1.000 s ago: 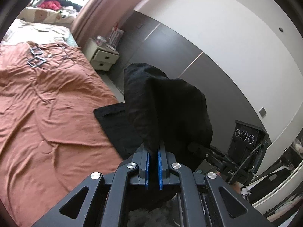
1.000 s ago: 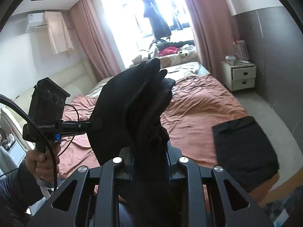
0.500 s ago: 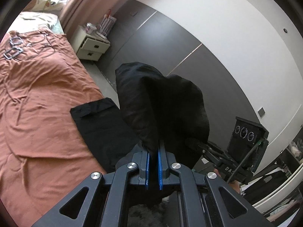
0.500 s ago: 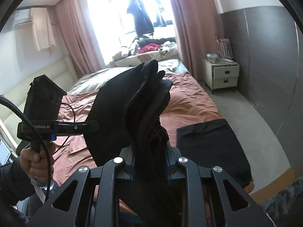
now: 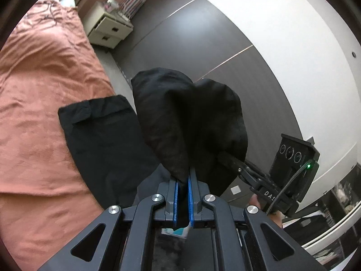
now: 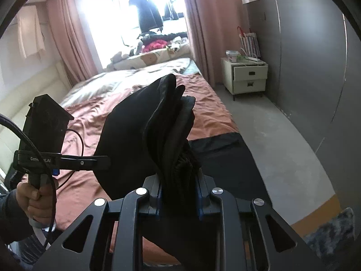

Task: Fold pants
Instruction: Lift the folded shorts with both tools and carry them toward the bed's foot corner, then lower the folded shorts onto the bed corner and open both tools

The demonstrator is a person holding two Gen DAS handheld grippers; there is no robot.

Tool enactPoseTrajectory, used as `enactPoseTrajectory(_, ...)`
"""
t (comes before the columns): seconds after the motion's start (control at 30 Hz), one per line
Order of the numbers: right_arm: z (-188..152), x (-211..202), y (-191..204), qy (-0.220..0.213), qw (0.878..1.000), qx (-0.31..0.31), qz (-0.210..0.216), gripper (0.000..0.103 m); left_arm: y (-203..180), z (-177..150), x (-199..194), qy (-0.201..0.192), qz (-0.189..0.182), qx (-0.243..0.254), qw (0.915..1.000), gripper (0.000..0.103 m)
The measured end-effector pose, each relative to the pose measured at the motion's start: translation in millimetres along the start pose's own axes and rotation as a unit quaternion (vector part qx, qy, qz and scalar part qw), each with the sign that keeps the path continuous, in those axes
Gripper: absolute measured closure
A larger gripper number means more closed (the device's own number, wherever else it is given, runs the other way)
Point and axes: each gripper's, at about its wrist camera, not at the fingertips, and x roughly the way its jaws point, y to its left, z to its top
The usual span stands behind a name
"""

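Black pants (image 5: pixel 187 122) hang bunched between both grippers, held above the bed's foot corner. My left gripper (image 5: pixel 182 180) is shut on one bunched edge of the pants. My right gripper (image 6: pixel 178 180) is shut on a thick stack of pants layers (image 6: pixel 171 122). The far end of the pants (image 5: pixel 101 135) lies flat on the rust-coloured bedsheet (image 5: pixel 40 94), also seen in the right wrist view (image 6: pixel 223 149). The right gripper shows in the left wrist view (image 5: pixel 232 162), the left one in the right wrist view (image 6: pixel 99 159), both clamped on the cloth.
A white two-drawer nightstand (image 6: pixel 247 76) stands by the dark wall panels (image 6: pixel 304 56). Grey floor (image 6: pixel 277 146) runs along the bed's right side. A pile of clothes (image 6: pixel 158 43) lies by the bright window. A shaggy rug (image 6: pixel 334 232) is at the lower right.
Both grippers have moved with the pants toward the bed's foot corner. The flat pants end now lies closer below them. Both grips stay shut.
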Motion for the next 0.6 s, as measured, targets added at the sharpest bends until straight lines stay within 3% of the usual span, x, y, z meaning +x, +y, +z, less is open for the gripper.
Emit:
enactPoseTrajectory(0.37,18,47,22,0.046,0.998,-0.001,-0.032,0.084,52,14,36,0.011,0.006,-0.043,0.999,0.096)
enactPoseTrajectory(0.6,24,64,12,0.058,0.997,0.019,-0.044,0.084,76,25,43,0.006,0.012,-0.05,0.9987,0.096)
